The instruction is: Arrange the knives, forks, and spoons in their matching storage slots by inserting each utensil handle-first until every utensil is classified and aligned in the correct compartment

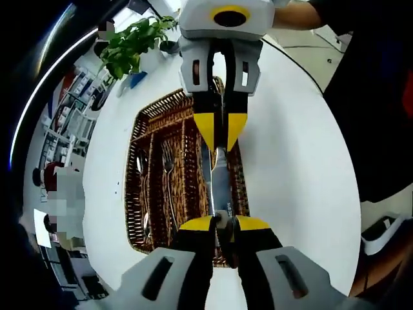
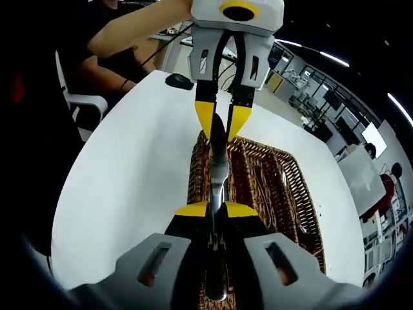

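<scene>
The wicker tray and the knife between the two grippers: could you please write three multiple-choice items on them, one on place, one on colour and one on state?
1. Where does the knife lie?
A. Over the wicker tray
B. On the bare white table, clear of the tray
C. Beside the plant

2. What colour are the gripper fingertips?
A. Red
B. Yellow
C. Green

3. How do the left gripper and right gripper stand?
A. Both wide open
B. One open, one shut
C. Both shut on the knife

Answers: 1 A, the knife spans the tray's edge compartment; 2 B, yellow pads show in both views; 3 C, each gripper clamps one end of the knife.
</scene>
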Demonstrator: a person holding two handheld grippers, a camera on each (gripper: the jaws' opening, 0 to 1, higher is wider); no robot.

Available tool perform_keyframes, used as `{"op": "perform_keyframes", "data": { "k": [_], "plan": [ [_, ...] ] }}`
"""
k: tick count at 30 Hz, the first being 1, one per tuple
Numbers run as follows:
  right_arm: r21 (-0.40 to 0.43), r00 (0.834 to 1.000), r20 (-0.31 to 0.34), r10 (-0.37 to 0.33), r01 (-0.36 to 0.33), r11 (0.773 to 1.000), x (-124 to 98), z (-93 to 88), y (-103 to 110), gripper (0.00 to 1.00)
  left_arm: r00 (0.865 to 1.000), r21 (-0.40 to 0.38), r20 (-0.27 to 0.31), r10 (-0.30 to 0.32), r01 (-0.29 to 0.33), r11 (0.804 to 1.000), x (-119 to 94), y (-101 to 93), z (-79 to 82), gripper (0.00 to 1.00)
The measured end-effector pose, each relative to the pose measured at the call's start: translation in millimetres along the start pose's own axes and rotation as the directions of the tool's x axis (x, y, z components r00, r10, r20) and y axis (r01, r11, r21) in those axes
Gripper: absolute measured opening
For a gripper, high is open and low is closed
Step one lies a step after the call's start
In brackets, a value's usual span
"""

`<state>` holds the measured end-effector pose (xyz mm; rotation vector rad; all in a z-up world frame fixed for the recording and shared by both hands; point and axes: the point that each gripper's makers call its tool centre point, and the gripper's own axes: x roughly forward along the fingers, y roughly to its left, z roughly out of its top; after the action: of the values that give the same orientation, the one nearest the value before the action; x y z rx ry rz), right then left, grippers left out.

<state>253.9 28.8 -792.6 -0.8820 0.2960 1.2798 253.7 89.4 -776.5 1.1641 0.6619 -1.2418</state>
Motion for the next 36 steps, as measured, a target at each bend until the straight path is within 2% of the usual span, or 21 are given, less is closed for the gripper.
{"op": "perform_keyframes", "data": {
  "k": [14, 22, 26, 29, 31, 32, 33, 34, 36],
  "plan": [
    [0.106, 0.997, 0.069, 0.031, -0.038, 0.994, 21.2, -7.2, -5.4, 0.05, 0.992, 0.003, -0.09, -0.085, 0.086, 0.996, 9.7, 11.5, -13.9, 0.11],
    [0.187, 0.993, 0.09, 0.079, -0.094, 0.978, 30.4, -17.3, 2.5, 0.06, 0.984, 0.007, -0.118, -0.136, 0.138, 0.99, 17.1, 10.1, -13.3, 0.11],
    [0.222, 0.991, 0.104, 0.08, -0.101, 0.97, 29.8, -17.4, 0.1, 0.06, 0.978, 0.019, -0.145, -0.148, 0.152, 0.988, 17.4, 12.1, -12.6, 0.11],
    [0.266, 0.99, 0.113, 0.088, -0.116, 0.957, 29.8, -19.1, -0.1, 0.07, 0.975, 0.02, -0.153, -0.159, 0.164, 0.986, 19.0, 13.3, -12.5, 0.11],
    [0.324, 0.979, 0.183, 0.085, -0.141, 0.936, 27.2, -11.8, 1.1, 0.07, 0.974, 0.013, -0.149, -0.173, 0.177, 0.984, 21.4, 11.3, -12.8, 0.11],
    [0.355, 0.973, 0.214, 0.083, -0.156, 0.922, 24.0, -7.6, 2.2, 0.08, 0.967, 0.021, -0.168, -0.192, 0.198, 0.98, 23.1, 7.6, -16.5, 0.11],
    [0.375, 0.968, 0.241, 0.07, -0.159, 0.913, 20.6, -5.2, 1.3, 0.09, 0.967, 0.011, -0.18, -0.178, 0.183, 0.983, 24.4, 8.1, -20.1, 0.11],
    [0.375, 0.968, 0.244, 0.063, -0.154, 0.914, 19.3, -5.2, 0.4, 0.09, 0.96, 0.008, -0.214, -0.181, 0.187, 0.982, 23.9, 6.8, -26.7, 0.11],
    [0.389, 0.972, 0.231, 0.03, -0.121, 0.914, 15.6, -9.8, -2.2, 0.16, 0.961, 0.002, -0.206, -0.184, 0.188, 0.982, 28.7, 4.0, -29.7, 0.11]
  ]
}}
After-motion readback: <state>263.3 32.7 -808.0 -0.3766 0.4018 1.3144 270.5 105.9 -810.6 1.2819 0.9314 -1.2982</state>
